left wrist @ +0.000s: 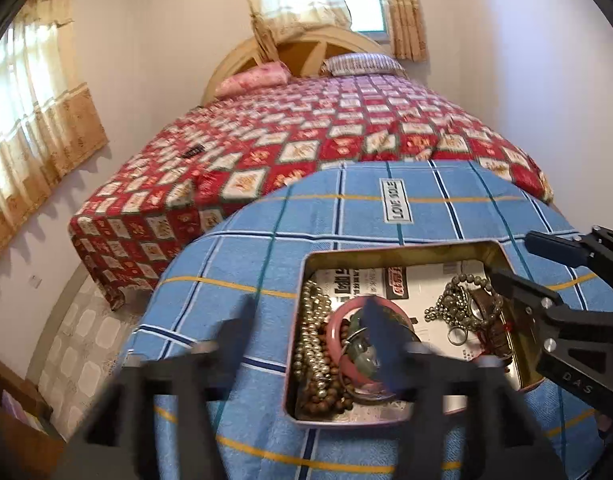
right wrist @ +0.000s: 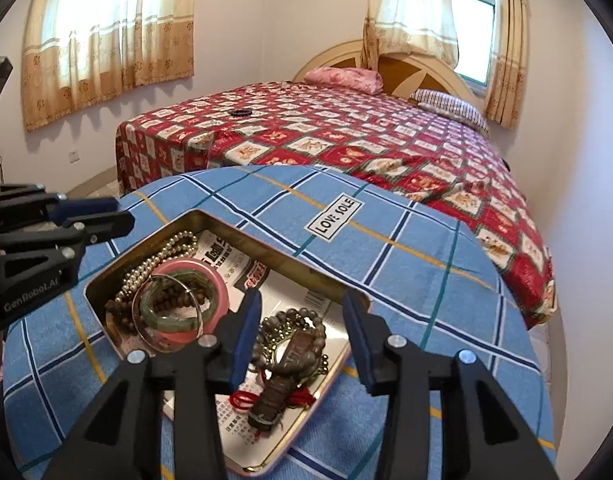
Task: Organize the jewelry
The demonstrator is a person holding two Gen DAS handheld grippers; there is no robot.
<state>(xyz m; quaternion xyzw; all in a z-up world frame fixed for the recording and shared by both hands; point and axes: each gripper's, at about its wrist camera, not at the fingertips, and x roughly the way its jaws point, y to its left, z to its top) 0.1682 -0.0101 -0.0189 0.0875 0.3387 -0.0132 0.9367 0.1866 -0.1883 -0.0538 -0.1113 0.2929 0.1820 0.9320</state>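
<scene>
An open metal tin [left wrist: 402,250] [right wrist: 210,220] sits on a blue plaid cloth. In it lie a pearl necklace [left wrist: 312,344] [right wrist: 158,256], a pink bangle [left wrist: 346,312] [right wrist: 222,284], a green bangle [right wrist: 174,316], wooden beads [left wrist: 322,400], a grey bead strand [left wrist: 462,304] [right wrist: 302,320], a brown watch strap [right wrist: 274,392] and a small ring [left wrist: 455,336]. My left gripper [left wrist: 306,316], blurred, is open at the tin's left edge; it also shows in the right wrist view [right wrist: 118,212]. My right gripper [right wrist: 302,336] is open over the grey beads and strap; it also shows in the left wrist view [left wrist: 510,256].
The blue plaid cloth [left wrist: 246,264] [right wrist: 426,264] covers a round table, with a "LOVE SOLE" label [right wrist: 333,213]. Behind stands a bed with a red patterned cover [left wrist: 306,140] [right wrist: 346,132]; a dark bracelet [right wrist: 241,112] lies on it. Curtained windows and white walls surround.
</scene>
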